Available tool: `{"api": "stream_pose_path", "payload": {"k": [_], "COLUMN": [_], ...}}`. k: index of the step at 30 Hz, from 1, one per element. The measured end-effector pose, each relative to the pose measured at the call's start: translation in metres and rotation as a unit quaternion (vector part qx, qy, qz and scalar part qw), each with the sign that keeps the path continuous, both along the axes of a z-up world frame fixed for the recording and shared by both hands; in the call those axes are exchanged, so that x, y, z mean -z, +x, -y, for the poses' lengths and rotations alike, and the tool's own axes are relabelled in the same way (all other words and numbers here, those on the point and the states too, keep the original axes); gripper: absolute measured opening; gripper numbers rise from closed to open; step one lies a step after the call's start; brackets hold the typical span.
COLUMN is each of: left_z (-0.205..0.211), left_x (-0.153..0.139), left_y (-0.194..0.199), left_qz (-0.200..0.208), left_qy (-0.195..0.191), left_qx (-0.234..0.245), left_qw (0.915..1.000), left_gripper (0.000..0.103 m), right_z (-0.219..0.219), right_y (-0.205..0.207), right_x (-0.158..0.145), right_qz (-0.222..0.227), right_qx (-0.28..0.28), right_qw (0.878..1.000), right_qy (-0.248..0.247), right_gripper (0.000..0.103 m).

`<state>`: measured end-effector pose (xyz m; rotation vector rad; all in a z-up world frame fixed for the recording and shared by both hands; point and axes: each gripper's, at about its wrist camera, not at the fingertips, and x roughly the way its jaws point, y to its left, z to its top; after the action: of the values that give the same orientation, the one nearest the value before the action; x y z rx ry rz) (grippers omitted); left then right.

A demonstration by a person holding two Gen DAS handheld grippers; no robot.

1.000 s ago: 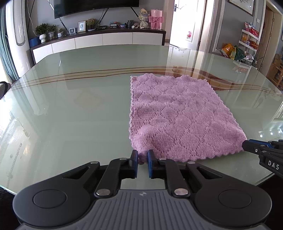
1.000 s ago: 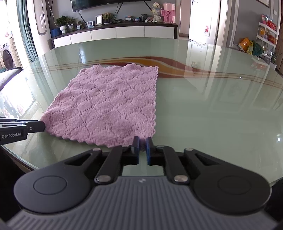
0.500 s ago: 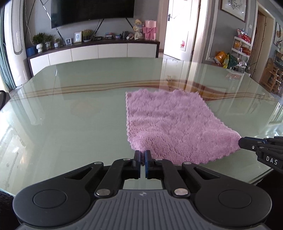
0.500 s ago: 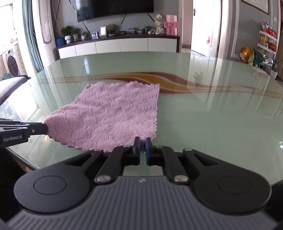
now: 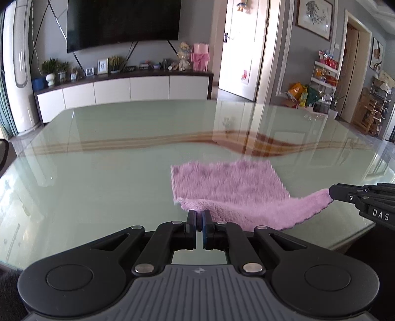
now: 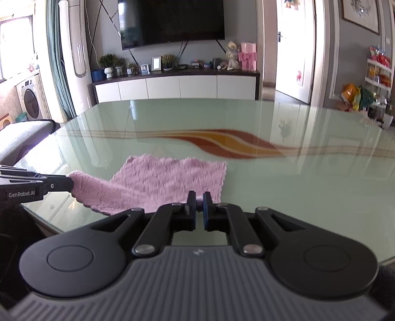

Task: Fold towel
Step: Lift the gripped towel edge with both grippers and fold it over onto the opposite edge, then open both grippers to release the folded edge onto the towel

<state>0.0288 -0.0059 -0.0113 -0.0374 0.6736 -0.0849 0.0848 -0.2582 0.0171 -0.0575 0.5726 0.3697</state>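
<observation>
This is a home's living and dining room. A large black wall-mounted television [image 5: 123, 22] hangs over a long white-fronted sideboard [image 5: 128, 87] bearing potted plants, framed photos and a pink gift box [image 5: 200, 57], behind a glossy pale-green glass dining table [image 5: 98, 172]. A white front-loading washing machine [image 6: 29, 101] stands in a side nook.

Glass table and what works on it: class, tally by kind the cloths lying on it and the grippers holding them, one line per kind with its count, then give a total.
Pink towel: 1
Grippers: 2, the left gripper and the right gripper, each shut on a near corner of the towel
Glass table: 1
Total: 4
</observation>
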Motion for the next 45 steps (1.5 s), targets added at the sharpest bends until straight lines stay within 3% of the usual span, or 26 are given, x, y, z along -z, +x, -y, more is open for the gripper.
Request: {"api": "stream_pose_path", "payload": {"k": [7, 20, 30, 38, 39, 40, 41, 45], "left_z": [-0.002, -0.013, -0.012, -0.016, -0.017, -0.019, -0.021, -0.036], "left_x": [0.0, 0.013, 0.036, 0.051, 0.052, 0.052, 0.051, 0.038], "left_y": [0.031, 0.105, 0.165, 0.173, 0.173, 0.172, 0.171, 0.149], "left_qz": [0.004, -0.043, -0.09, -0.104, -0.103, -0.101, -0.099, -0.064], "left_qy": [0.0, -0.012, -0.006, -0.007, -0.01, -0.013, -0.015, -0.038], "left_qx": [-0.012, -0.027, -0.03, -0.036, -0.038, -0.039, -0.041, -0.053], "left_qw": [0.9999, 0.9986, 0.9955, 0.9939, 0.9939, 0.994, 0.9941, 0.9958], "left_gripper": [0.006, 0.007, 0.01, 0.017, 0.019, 0.021, 0.022, 0.034], "right_z": [-0.009, -0.024, -0.031, -0.025, -0.022, -0.019, -0.014, 0.011], "right_y": [0.033, 0.088, 0.131, 0.141, 0.142, 0.142, 0.141, 0.117], "right_x": [0.001, 0.019, 0.047, 0.064, 0.065, 0.065, 0.064, 0.049], "right_qz": [0.016, 0.014, -0.036, -0.053, -0.056, -0.058, -0.056, -0.01], "right_qx": [0.008, 0.022, 0.036, 0.038, 0.036, 0.037, 0.043, 0.067], "right_qw": [1.0, 1.0, 0.999, 0.998, 0.998, 0.997, 0.996, 0.994], "right_qy": [-0.003, -0.002, -0.011, 0.006, 0.02, 0.033, 0.045, 0.083], "right_gripper": [0.005, 0.005, 0.005, 0.007, 0.014, 0.032, 0.04, 0.044]}}
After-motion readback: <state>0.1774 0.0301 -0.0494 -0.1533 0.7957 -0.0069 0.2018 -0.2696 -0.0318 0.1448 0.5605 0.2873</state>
